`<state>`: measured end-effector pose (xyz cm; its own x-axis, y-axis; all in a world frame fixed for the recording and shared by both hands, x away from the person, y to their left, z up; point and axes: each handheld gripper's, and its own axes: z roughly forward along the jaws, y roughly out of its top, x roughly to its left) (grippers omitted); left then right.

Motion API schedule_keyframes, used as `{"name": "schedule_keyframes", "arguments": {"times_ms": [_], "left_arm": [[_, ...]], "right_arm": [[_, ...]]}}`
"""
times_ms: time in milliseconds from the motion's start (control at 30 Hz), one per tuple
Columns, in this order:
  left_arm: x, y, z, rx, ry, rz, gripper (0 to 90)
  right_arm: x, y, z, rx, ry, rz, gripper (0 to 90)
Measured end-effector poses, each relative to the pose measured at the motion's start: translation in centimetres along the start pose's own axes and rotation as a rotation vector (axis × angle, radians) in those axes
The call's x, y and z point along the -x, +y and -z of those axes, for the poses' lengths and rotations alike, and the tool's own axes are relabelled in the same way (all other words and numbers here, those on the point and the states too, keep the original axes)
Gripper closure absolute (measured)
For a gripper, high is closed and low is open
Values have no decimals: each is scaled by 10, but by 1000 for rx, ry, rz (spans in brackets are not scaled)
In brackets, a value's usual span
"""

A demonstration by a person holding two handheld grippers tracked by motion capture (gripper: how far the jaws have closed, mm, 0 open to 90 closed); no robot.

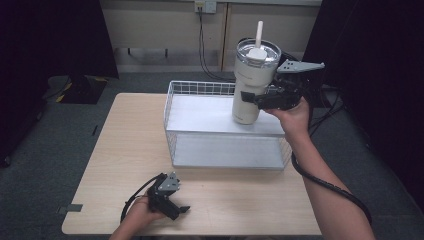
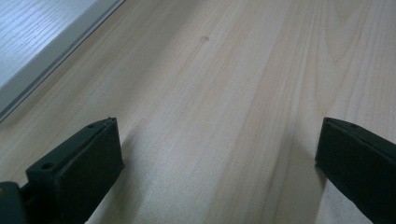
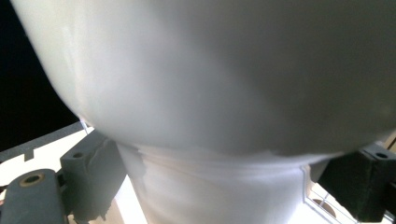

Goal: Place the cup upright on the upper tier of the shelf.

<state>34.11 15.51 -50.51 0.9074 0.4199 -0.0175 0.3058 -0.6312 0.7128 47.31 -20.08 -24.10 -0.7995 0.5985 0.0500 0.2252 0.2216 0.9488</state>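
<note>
2 grippers: right gripper [image 1: 261,100] jaws clamped on narrow lower body of white tumbler [image 1: 252,80], kept upright over wire basket [image 1: 175,140] shelf, probably for placing; left gripper [image 1: 172,202] idle on table [image 1: 125,150], jaws wide apart, holding nothing.

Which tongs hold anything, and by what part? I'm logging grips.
The right tongs clamp the white tumbler around its narrower lower body. The left tongs hold nothing, open over the table.
</note>
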Motion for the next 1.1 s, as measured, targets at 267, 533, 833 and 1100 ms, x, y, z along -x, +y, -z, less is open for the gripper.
{"name": "schedule_keyframes", "arguments": {"times_ms": [267, 533, 833, 1100], "left_arm": [[0, 0, 0, 0, 0, 0, 0], [0, 0, 0, 1, 3, 4, 0], [0, 0, 0, 1, 3, 4, 0], [0, 0, 0, 1, 3, 4, 0]], "right_arm": [[2, -1, -4, 1, -19, 2, 104], [6, -3, -8, 5, -34, -8, 104], [8, -4, -13, 2, -48, -8, 104], [9, -6, -17, 2, -58, -12, 104]]}}
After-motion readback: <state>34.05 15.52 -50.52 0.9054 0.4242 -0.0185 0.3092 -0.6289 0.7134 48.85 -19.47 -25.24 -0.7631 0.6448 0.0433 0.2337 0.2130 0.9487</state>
